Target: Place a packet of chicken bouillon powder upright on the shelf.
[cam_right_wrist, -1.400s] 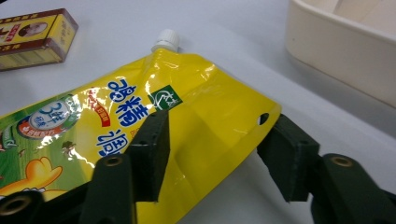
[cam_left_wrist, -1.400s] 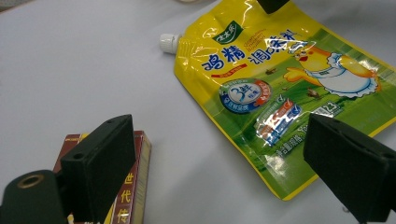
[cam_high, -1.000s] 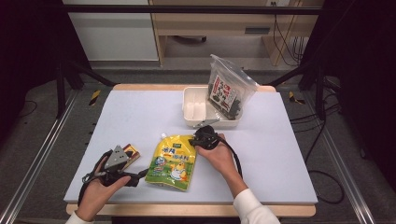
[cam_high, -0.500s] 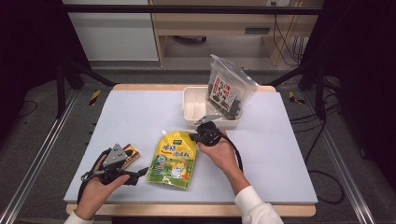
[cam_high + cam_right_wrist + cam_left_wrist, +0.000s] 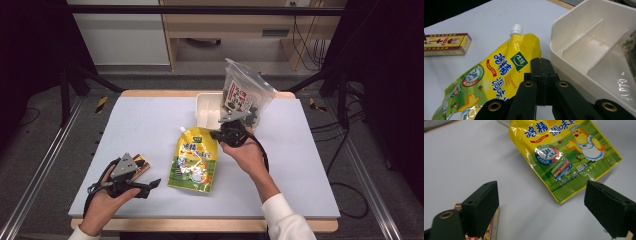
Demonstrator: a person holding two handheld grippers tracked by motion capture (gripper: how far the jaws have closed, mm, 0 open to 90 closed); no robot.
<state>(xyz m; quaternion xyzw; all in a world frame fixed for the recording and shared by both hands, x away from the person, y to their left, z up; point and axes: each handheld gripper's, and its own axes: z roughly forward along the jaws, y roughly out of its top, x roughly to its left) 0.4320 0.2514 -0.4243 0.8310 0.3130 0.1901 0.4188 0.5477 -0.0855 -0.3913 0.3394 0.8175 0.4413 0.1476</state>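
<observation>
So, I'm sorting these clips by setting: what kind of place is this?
Probably a lab or recording bench, not a home kitchen: a bare table fenced by metal frame rails, loose cables on the floor, and grocery packs like the yellow spouted pouch laid out as props.

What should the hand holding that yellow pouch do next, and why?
Probably lift the pouch toward the tray. The right gripper is shut on its top corner, the rest lies on the table, and the tray compartment beside it looks free.

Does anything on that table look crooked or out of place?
Yes: the clear seaweed snack bag stands tilted, propped against the white divided tray rather than lying flat. The yellow spouted pouch lies flat and intact; nothing looks spilled.
</observation>
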